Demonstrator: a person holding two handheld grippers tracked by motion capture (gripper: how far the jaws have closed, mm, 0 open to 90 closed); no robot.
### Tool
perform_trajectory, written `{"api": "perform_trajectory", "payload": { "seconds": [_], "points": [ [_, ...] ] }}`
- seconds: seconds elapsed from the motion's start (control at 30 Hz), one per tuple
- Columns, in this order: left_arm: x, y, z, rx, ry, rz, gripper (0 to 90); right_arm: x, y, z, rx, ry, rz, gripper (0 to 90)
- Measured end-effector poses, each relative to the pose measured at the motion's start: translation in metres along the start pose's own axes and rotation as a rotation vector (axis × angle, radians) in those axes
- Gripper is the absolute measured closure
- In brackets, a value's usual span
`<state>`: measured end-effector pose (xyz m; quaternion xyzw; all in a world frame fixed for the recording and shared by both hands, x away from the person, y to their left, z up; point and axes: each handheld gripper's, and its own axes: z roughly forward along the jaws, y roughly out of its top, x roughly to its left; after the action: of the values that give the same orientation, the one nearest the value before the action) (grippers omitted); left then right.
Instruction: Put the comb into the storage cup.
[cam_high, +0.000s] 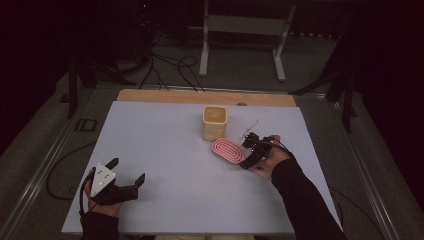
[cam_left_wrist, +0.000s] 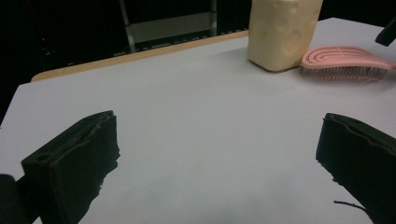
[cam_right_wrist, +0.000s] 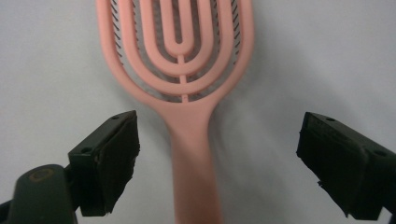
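A pink vented hairbrush (cam_high: 227, 150) lies flat on the white table top (cam_high: 165, 150), bristles down, just right of centre. Behind it stands a cream square cup (cam_high: 214, 122). My right gripper (cam_high: 251, 151) is open and straddles the brush handle. In the right gripper view the hairbrush (cam_right_wrist: 189, 116) runs between the two spread jaws, its handle clear of both. My left gripper (cam_high: 127, 171) rests open at the front left with nothing between its jaws. From the left gripper view the cup (cam_left_wrist: 282, 32) and the hairbrush (cam_left_wrist: 343, 60) lie far ahead on the right.
A thin white stick-like item (cam_high: 250, 129) lies right of the cup. A wooden strip (cam_high: 200, 97) borders the table's far edge. Beyond it are a white metal stand (cam_high: 245, 30) and floor cables (cam_high: 170, 67).
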<state>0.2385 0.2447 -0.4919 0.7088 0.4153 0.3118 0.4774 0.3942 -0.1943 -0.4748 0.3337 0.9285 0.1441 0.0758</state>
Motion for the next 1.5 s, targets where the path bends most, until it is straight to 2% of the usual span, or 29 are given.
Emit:
{"api": "perform_trajectory", "payload": {
  "seconds": [0.37, 0.53, 0.7, 0.8, 0.83, 0.9, 0.97, 1.17, 1.2, 1.5],
  "points": [
    [0.000, 0.000, 0.000, 0.004, -0.003, 0.003, 0.0, 0.001, 0.002, 0.006, 0.016, 0.025, -0.007, 18.9],
    [0.000, 0.000, 0.000, 0.002, -0.002, 0.001, 0.0, 0.002, 0.003, 0.012, 0.048, 0.042, -0.023, 28.6],
    [0.000, 0.000, 0.000, 0.004, -0.003, 0.002, 0.0, 0.004, 0.003, 0.015, 0.064, 0.066, -0.064, 44.0],
    [0.000, 0.000, 0.000, 0.005, -0.003, 0.002, 0.0, 0.006, 0.003, 0.017, 0.091, 0.078, -0.056, 52.4],
    [0.000, 0.000, 0.000, 0.005, -0.003, 0.002, 0.0, 0.006, 0.003, 0.017, 0.091, 0.078, -0.056, 52.4],
    [0.000, 0.000, 0.000, 0.006, -0.004, 0.003, 0.0, 0.003, 0.003, 0.018, 0.095, 0.082, -0.066, 57.8],
    [0.000, 0.000, 0.001, 0.006, -0.004, 0.004, 0.0, 0.003, 0.003, 0.018, 0.094, 0.095, -0.050, 60.8],
    [-0.001, 0.000, 0.001, 0.006, -0.007, 0.005, 0.0, 0.006, 0.005, 0.018, 0.105, 0.090, -0.040, 63.9],
    [-0.001, 0.000, 0.001, 0.006, -0.007, 0.005, 0.0, 0.006, 0.005, 0.018, 0.104, 0.089, -0.055, 64.5],
    [-0.001, 0.000, 0.001, 0.008, -0.005, 0.004, 0.0, 0.008, 0.004, 0.018, 0.108, 0.083, -0.070, 67.5]
  ]
}}
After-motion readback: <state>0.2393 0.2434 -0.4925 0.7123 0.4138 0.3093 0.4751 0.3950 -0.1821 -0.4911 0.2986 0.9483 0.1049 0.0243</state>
